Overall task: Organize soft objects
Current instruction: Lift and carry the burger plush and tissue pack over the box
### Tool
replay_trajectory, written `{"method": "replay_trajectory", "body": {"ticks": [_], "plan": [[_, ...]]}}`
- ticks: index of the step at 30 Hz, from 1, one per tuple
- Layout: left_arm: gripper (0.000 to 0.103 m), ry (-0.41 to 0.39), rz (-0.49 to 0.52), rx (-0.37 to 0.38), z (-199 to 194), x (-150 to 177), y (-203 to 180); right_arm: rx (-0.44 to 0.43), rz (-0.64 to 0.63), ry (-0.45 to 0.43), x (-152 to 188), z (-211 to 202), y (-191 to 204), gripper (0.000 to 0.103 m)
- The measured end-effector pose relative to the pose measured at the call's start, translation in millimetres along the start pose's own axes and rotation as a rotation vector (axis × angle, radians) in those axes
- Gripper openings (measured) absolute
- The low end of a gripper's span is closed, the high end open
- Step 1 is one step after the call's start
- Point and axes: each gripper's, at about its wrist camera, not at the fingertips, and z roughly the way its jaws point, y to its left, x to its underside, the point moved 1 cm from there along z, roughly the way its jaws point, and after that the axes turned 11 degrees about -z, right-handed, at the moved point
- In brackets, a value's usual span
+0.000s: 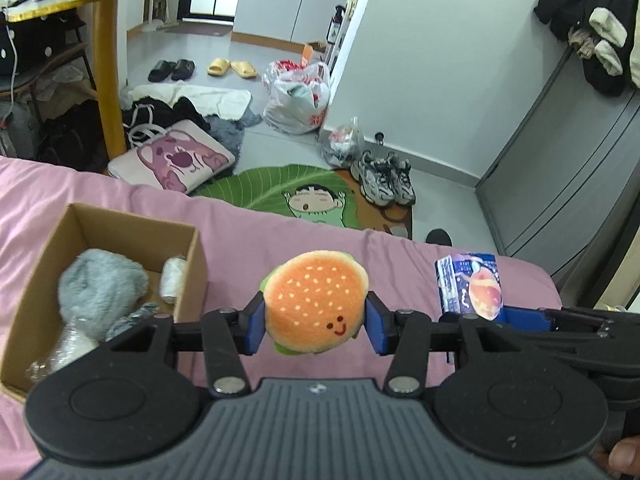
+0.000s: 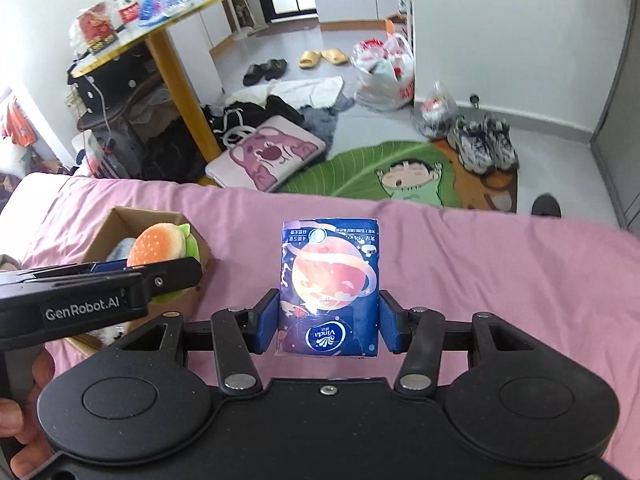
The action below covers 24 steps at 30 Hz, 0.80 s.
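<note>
Item 1. Left gripper (image 1: 315, 325), black frame with blue pads: clamped on a round plush hamburger toy (image 1: 316, 302) with an orange sesame bun, green lettuce edge and a stitched smiling face. The toy is pinched at both sides and is held above the pink bedsheet (image 1: 120, 196), just to the right of the box listed below. In the right wrist view the same toy (image 2: 160, 245) is seen in front of the box's near corner.

Item 2. Right gripper (image 2: 328, 327), same build: closed against both sides of a dark blue soft tissue pack (image 2: 330, 286) printed with a pink ringed planet and white lettering. The pack is held upright over the sheet, to the right of the toy and apart from it (image 1: 472, 286).

Item 3. Open brown cardboard box (image 1: 192, 248): set on the sheet at the left. A grey fluffy plush item (image 1: 100, 292), a small white roll-shaped item (image 1: 174, 280) and a clear-wrapped item at the near end are contained in it; what these items are cannot be told.

Item 4. Part of a hand is seen at the lower corner of each view.
</note>
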Motion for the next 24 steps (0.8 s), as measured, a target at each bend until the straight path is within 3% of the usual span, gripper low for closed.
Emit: {"method": "replay_trajectory", "body": {"ticks": [24], "plan": [[0.049,-0.085,-0.134,0.017,-74.1,-1.7,89.6,-0.040,-0.022,-0.117,-18.3,-52.1,89.3,0.050]]}}
